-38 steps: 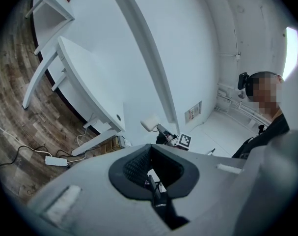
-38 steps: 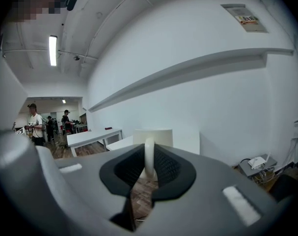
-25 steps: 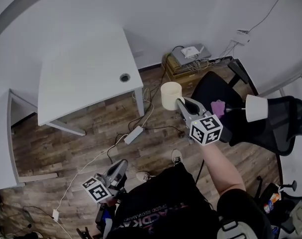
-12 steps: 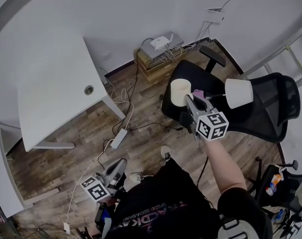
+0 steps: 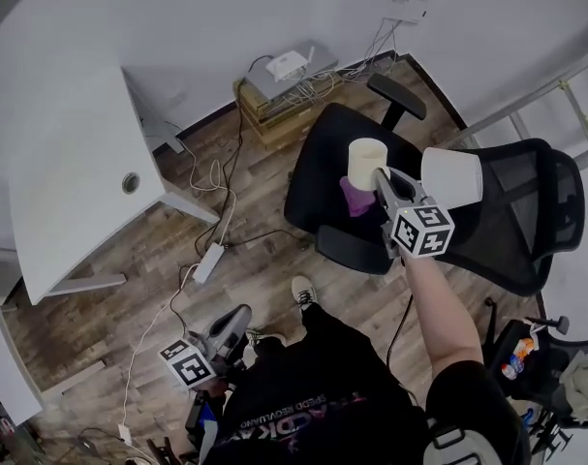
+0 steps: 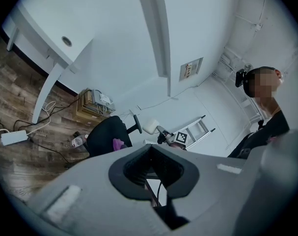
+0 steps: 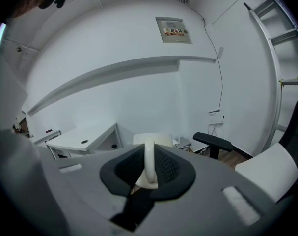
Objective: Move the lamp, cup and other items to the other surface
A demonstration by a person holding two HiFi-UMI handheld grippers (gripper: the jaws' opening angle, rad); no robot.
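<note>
R gripper jaws are clenched on the handle of the cup. R gripper view shows the handle loop pinched between the pads, cup body just beyond. Handle grip prob. chosen bc it's the one thin part the jaws can span, and it stops the cup rolling in the grip.

Cup is in the air over the seat of the black office chair, touching nothing but the jaws. Orientation: upright, mouth up, long axis approx vertical w/ a slight tilt. Handle points back at the gripper, i.e. toward the person.

Lamp: white shade shows against the chair's backrest, just beside the cup; base hidden. Purple item lies on the seat below the cup. So the chair looks like one of the two surfaces in play. The other is prob. the white table, well apart at left.

L gripper hangs low by the person's legs, jaws closed together w/ nothing in them. Prob. parked out of the way while the R does the carry.
</note>
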